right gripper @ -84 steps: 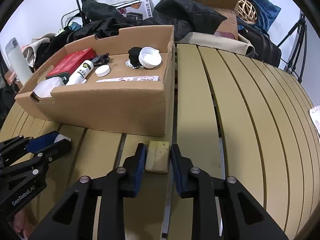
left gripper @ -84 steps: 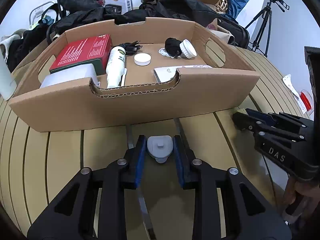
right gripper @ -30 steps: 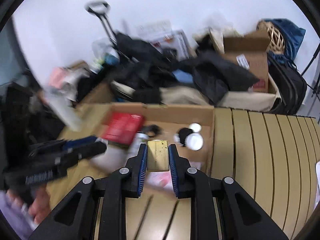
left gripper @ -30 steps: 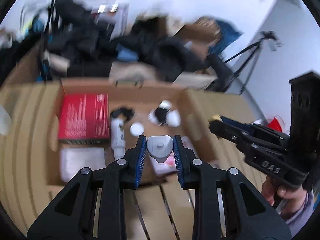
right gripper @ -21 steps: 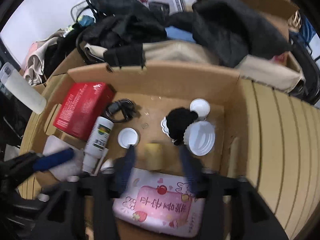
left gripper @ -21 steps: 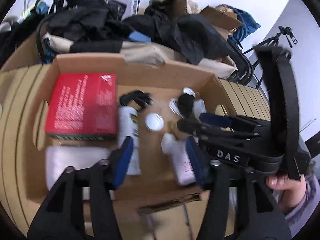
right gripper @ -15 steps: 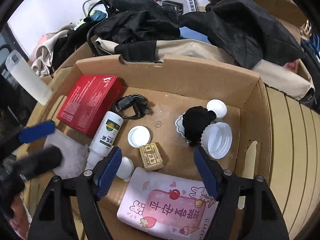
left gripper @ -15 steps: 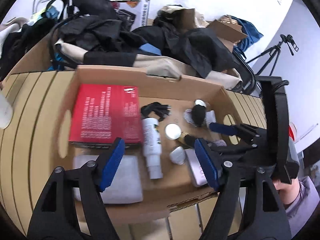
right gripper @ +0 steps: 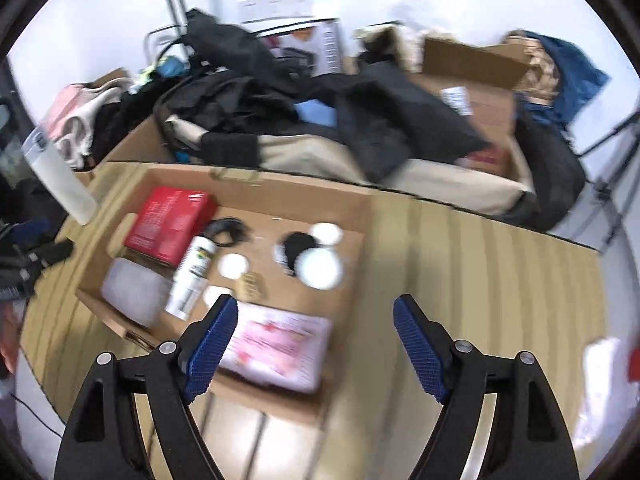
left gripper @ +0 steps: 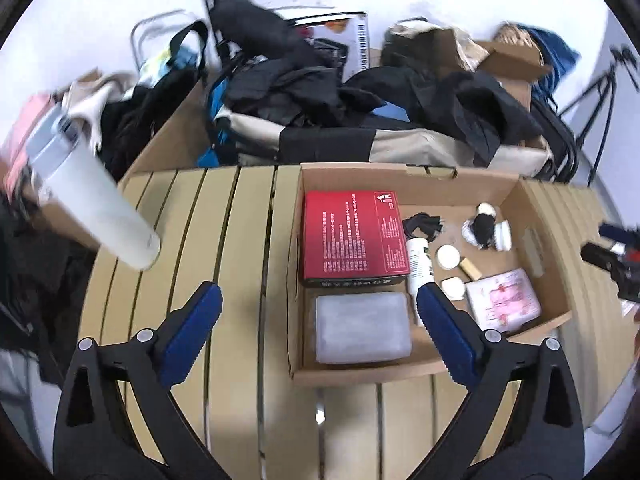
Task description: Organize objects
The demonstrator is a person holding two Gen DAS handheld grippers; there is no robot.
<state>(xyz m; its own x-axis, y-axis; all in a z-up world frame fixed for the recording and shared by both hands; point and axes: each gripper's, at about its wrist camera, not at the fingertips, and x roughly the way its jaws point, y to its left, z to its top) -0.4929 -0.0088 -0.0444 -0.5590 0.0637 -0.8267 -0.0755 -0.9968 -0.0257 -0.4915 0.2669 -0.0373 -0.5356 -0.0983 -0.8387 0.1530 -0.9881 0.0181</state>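
Box [left gripper: 448, 194]: an open cardboard tray is seen on the slatted table [left gripper: 224, 240], toward its right side in the left view.
Contents: a red carton [left gripper: 352, 236] and a clear pack [left gripper: 362, 328] are laid at left; a white bottle [left gripper: 418, 260], a small tan block [left gripper: 469, 269] and a pink card [left gripper: 504, 298] lie further right.
Left gripper [left gripper: 318, 308]: jaws are being opened, nothing between them.
Right gripper [right gripper: 316, 326]: jaws are being opened, empty.
Room: black clothing is heaped beyond the far edge.
Open room: bare slats are left at the box's left.
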